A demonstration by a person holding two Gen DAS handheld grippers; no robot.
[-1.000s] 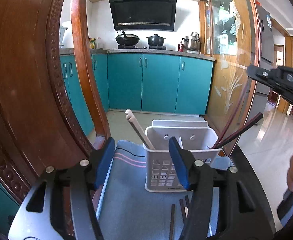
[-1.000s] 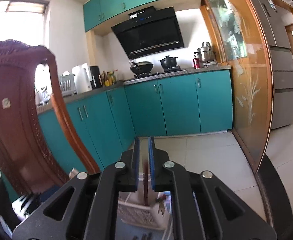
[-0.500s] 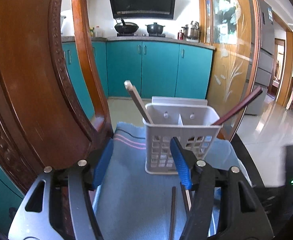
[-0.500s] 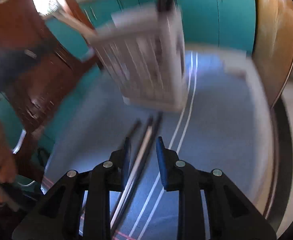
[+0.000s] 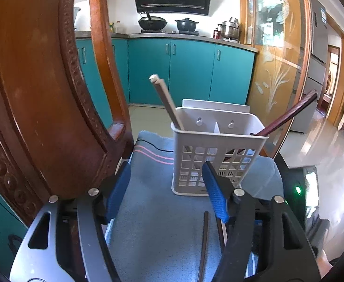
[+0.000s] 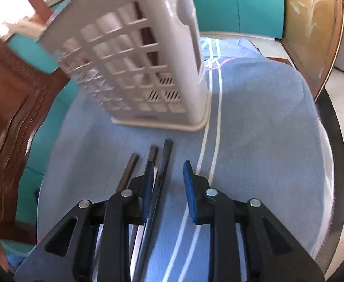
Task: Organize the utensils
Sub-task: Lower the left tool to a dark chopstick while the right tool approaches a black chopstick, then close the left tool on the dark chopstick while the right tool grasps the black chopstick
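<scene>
Blue cloth (image 6: 254, 122) covers the round table (image 6: 336, 127), and the white plastic holder (image 5: 216, 159) stands on it toward the far side, with a carved wooden chair (image 5: 31, 94) close on the left. The holder already has a pale chopstick (image 5: 166, 101) leaning in its left compartment and dark red ones (image 5: 289, 115) in its right. Three dark chopsticks (image 6: 163, 164) lie loose on the cloth just in front of it, side by side.

The right gripper (image 6: 168, 183) hangs low over them, jaws moderately apart and empty, its left finger (image 6: 148, 181) overlapping the sticks. The left gripper (image 5: 166, 192) waits wide open, holding nothing.

To pick well, I would centre the gap over a single stick (the rightmost looks easiest), lower until both pads straddle it, then close near the thick end. Neighbouring sticks likely get dragged along otherwise.
</scene>
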